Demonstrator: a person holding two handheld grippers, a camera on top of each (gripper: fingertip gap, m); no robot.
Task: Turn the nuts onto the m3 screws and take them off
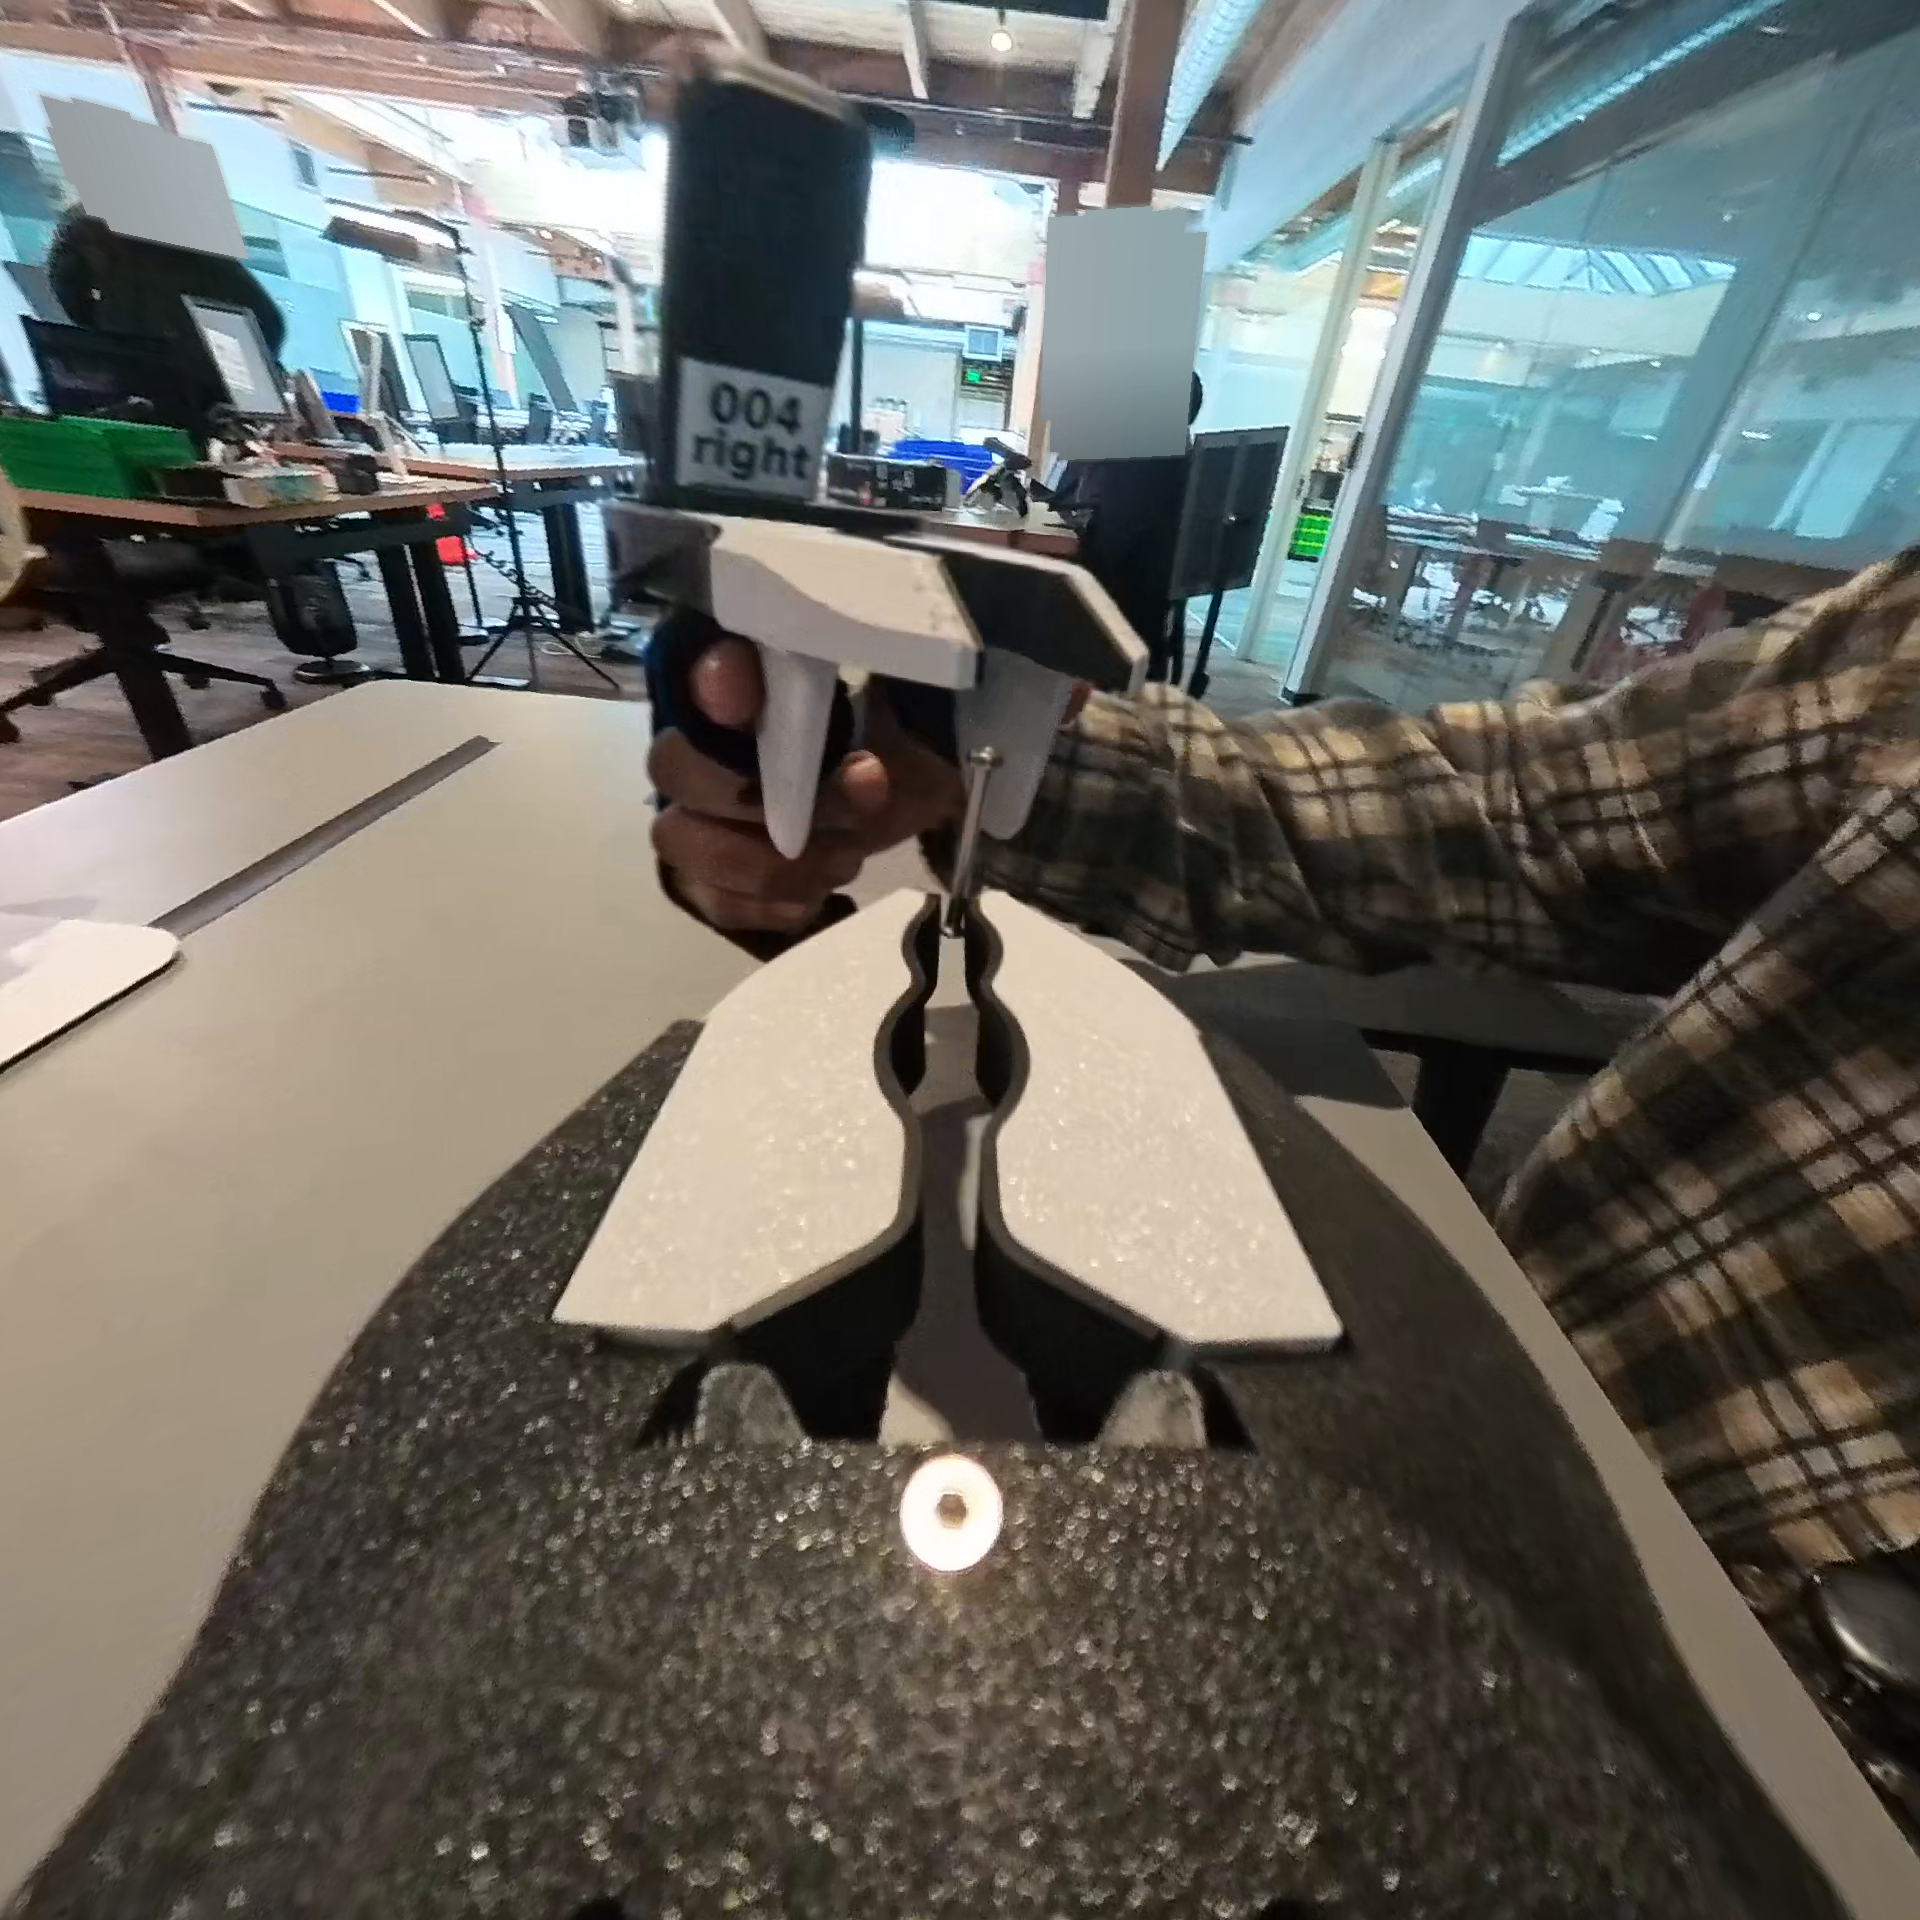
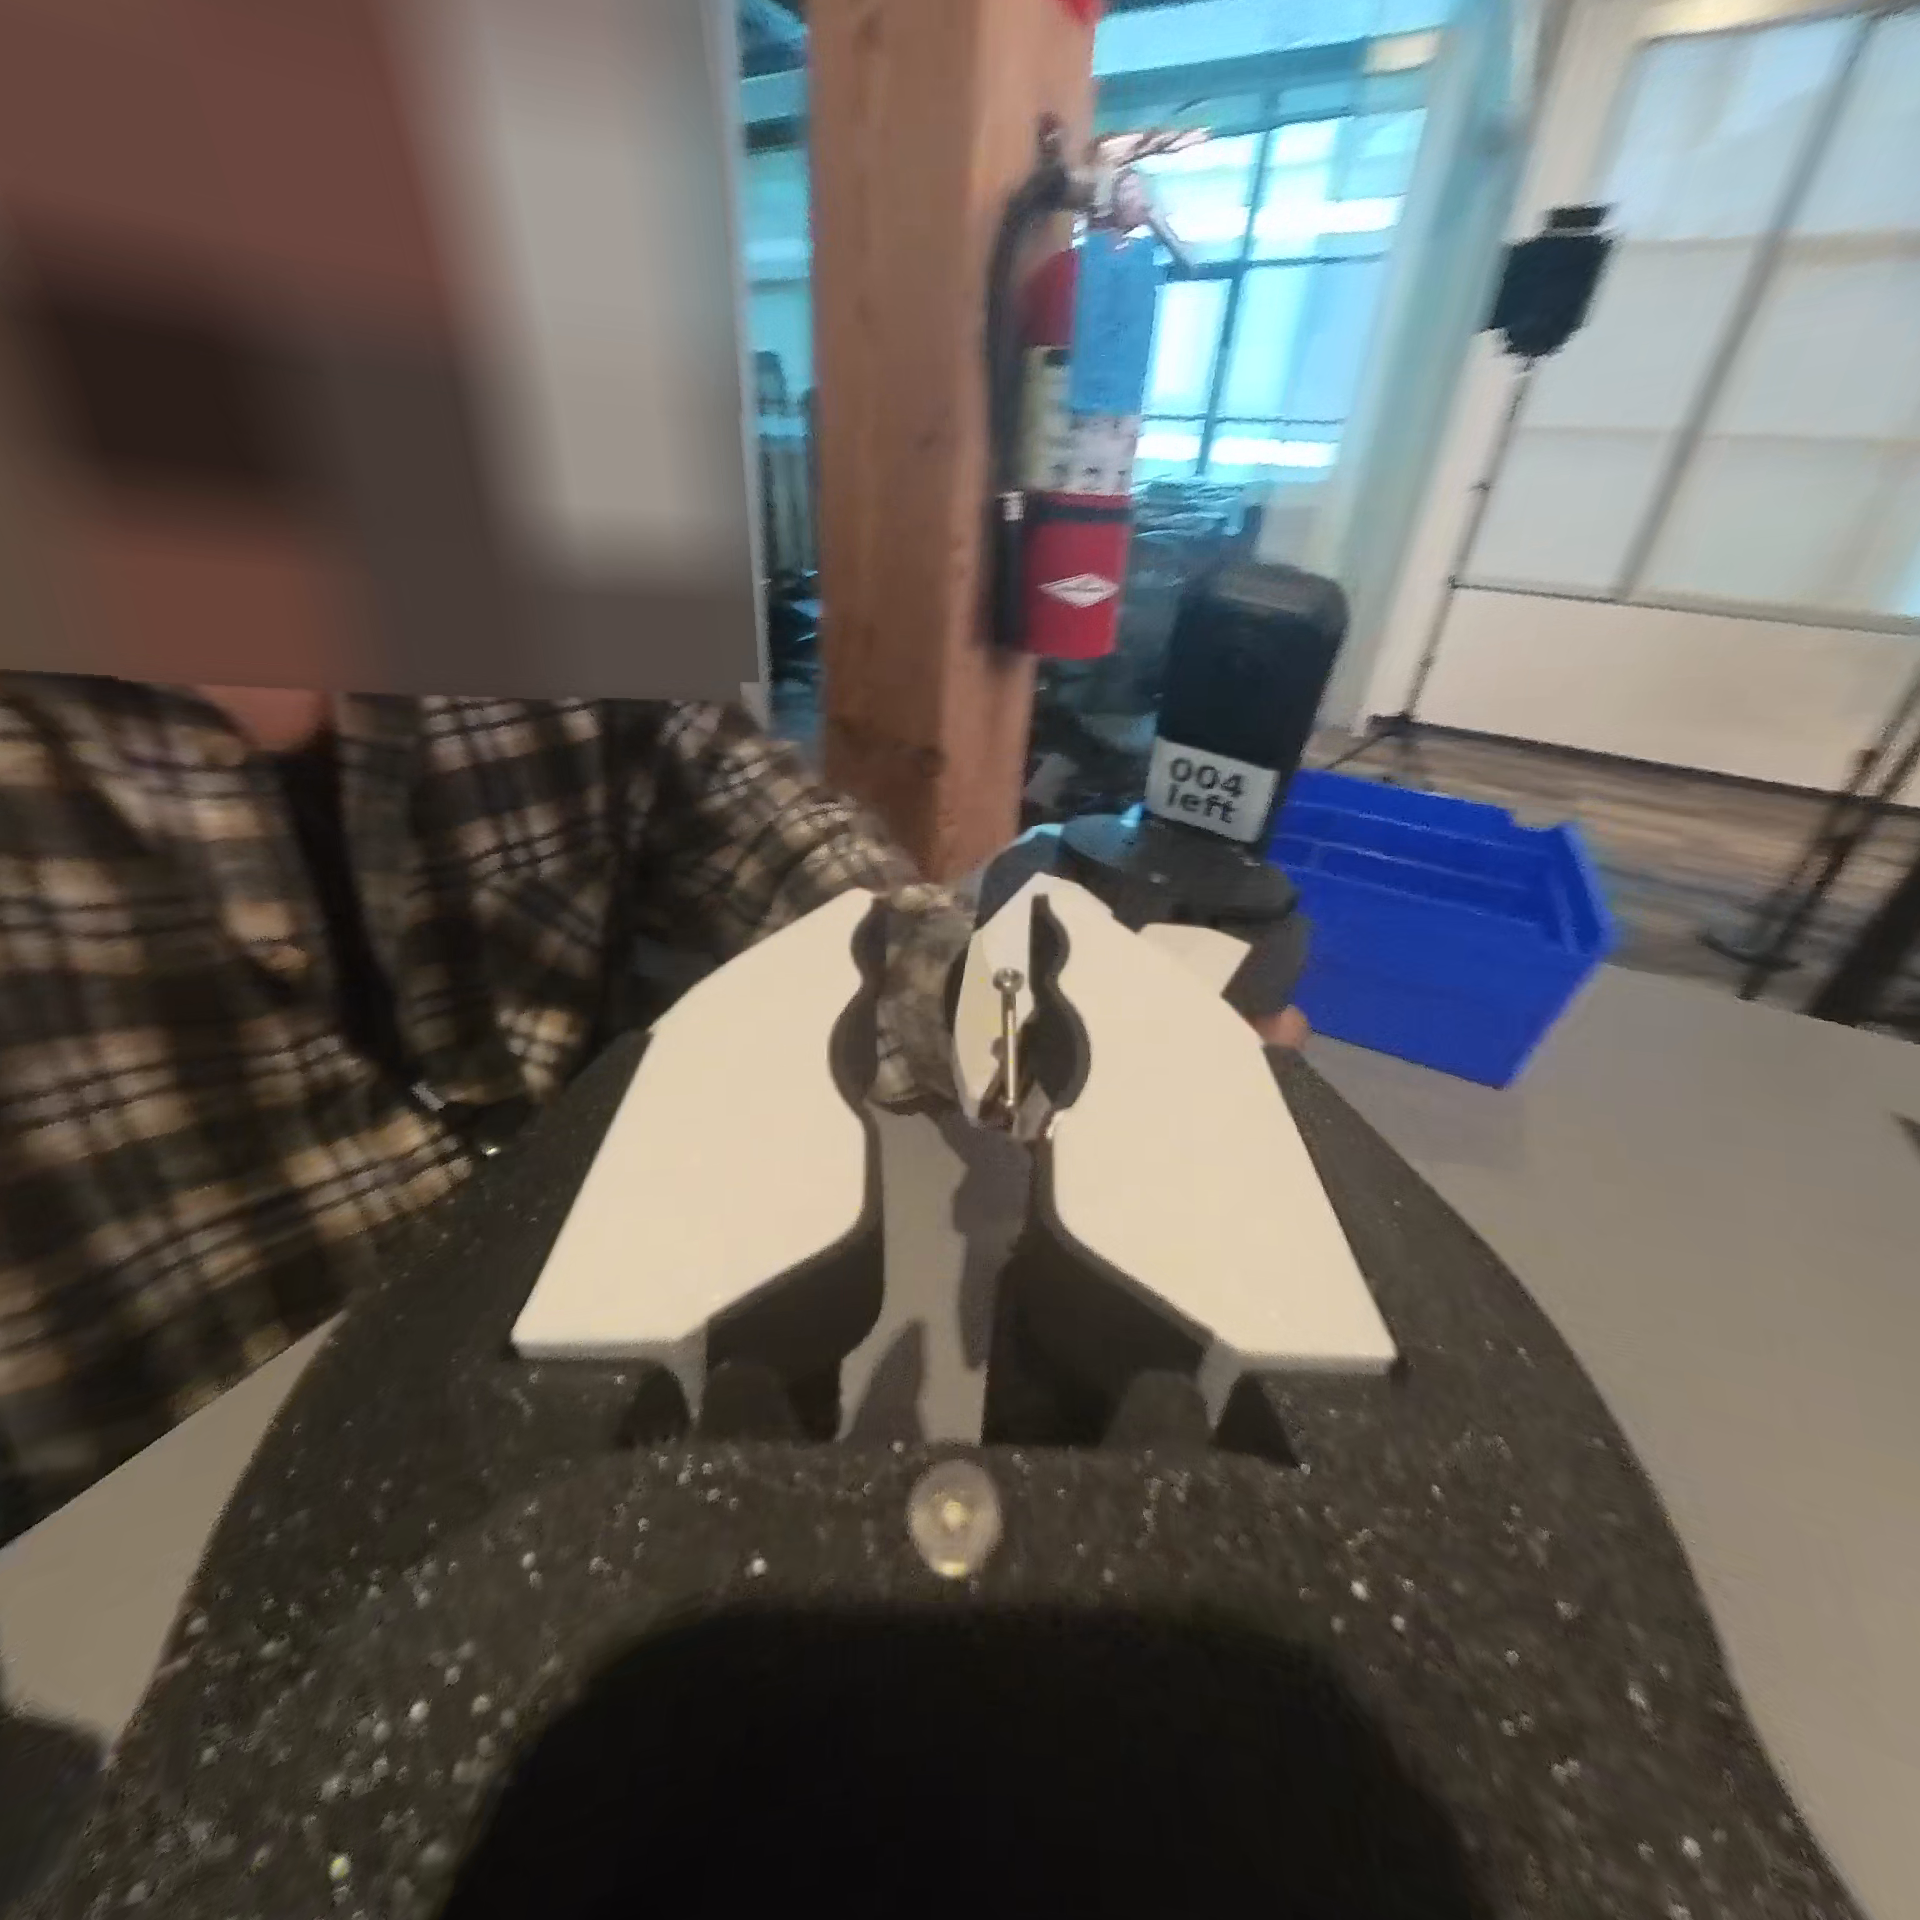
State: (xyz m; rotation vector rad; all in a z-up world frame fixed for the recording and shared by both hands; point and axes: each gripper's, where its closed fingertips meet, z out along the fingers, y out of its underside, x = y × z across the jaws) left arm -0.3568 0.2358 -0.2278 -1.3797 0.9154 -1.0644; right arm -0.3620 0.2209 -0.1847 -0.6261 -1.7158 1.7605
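Observation:
A thin silver M3 screw [image 1: 966, 842] stands upright above the grey table [image 1: 312, 1091]. My left gripper [image 1: 951, 906] is shut on the screw's lower end. I cannot make out a nut there. My right gripper [image 1: 902, 836] faces it, held in a hand, with its jaws apart. The screw head lies between its white fingers [image 1: 795, 769], close to one of them. In the right wrist view the screw [image 2: 1006, 1039] sits inside the open right gripper [image 2: 956, 904], near one finger. The left gripper [image 2: 1016, 1120] holds the screw from behind.
A plaid sleeve [image 1: 1455, 831] reaches in from the right. A white pad [image 1: 73, 977] lies at the table's left edge beside a dark groove [image 1: 312, 842]. A blue bin [image 2: 1434, 935] stands on the table [image 2: 1558, 1195] behind the left gripper. Office desks and a wooden post lie beyond. About 4 cm separates my left fingertips from my right.

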